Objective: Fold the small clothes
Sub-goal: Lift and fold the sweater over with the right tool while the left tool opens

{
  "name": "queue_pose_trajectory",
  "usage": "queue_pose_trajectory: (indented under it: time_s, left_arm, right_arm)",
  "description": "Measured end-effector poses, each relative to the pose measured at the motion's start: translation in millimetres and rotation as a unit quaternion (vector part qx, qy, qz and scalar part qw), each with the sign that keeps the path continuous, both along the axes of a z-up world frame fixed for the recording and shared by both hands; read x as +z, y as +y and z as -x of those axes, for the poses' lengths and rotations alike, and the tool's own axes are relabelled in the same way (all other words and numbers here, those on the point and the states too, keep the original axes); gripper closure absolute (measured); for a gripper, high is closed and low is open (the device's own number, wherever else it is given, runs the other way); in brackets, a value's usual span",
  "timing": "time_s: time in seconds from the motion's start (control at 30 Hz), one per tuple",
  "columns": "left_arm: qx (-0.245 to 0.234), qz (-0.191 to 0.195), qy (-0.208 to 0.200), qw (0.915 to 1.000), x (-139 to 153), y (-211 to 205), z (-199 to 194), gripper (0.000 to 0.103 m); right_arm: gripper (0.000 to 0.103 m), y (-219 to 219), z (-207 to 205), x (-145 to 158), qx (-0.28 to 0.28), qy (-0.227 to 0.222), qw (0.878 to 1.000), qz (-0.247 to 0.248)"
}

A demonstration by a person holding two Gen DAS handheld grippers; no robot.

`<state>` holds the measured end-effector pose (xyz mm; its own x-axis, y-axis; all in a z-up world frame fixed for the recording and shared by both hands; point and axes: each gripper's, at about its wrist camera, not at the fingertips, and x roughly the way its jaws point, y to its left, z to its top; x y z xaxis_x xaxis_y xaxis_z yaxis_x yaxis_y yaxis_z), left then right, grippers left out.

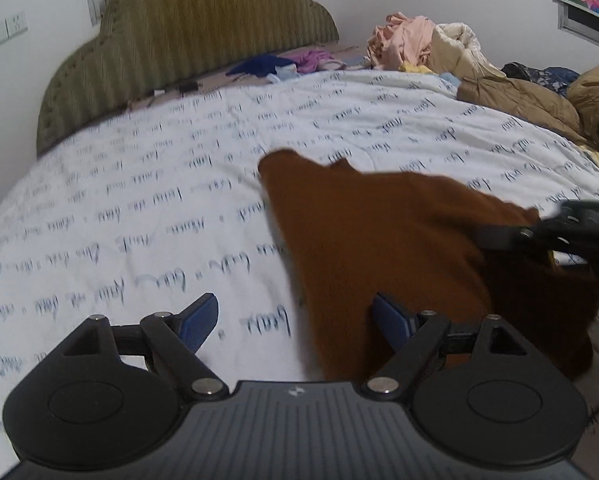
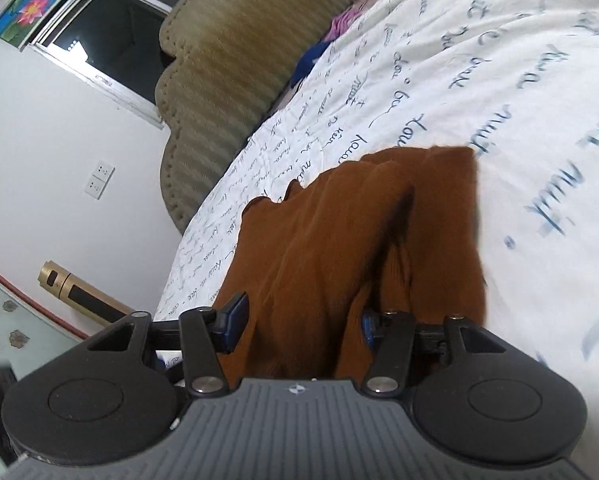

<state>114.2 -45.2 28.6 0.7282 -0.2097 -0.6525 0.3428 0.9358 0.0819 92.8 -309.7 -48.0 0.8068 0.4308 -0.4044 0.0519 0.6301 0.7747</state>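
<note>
On the bed (image 1: 139,208), both hand-held grippers gape: left hand-held gripper (image 1: 295,326) beside the brown garment (image 1: 379,240), right hand-held gripper (image 2: 299,326) around it.

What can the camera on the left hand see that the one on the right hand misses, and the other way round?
Only the left view shows the heap of unfolded clothes at the far end of the bed, the brown jacket beside it, and the right tongs reaching onto the garment from the side. Only the right view shows the dark window and a gold cylinder by the wall. Both show the brown garment on the white script-printed bedspread, the olive headboard, and open tongs in front.
</note>
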Motion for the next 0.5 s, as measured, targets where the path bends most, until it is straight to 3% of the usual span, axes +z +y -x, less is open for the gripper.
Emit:
queue_pose_trajectory:
  time_s: [0.03, 0.07, 0.27, 0.37, 0.5]
  left_arm:
    - [-0.003, 0.0, 0.002, 1.0, -2, 0, 2, 0.018]
    - [-0.008, 0.0, 0.005, 1.0, -3, -1, 4, 0.018]
    - [-0.04, -0.016, 0.022, 0.9988, -14, -9, 13, 0.018]
    - [-0.037, -0.037, 0.008, 0.9986, -19, -13, 19, 0.018]
    - [-0.038, -0.029, 0.0, 0.9988, -16, -9, 24, 0.015]
  right_arm:
    - [0.078, -2, -5, 1, 0.001, 0.012, 1.0, 0.004]
    - [0.079, -4, -6, 2, -0.002, 0.02, 1.0, 0.01]
    - [0.082, -19, 23, 13, -0.021, 0.003, 1.0, 0.021]
    - [0.078, -20, 25, 4, -0.011, 0.031, 0.999, 0.031]
    - [0.066, -24, 43, 2, -0.001, 0.016, 1.0, -0.014]
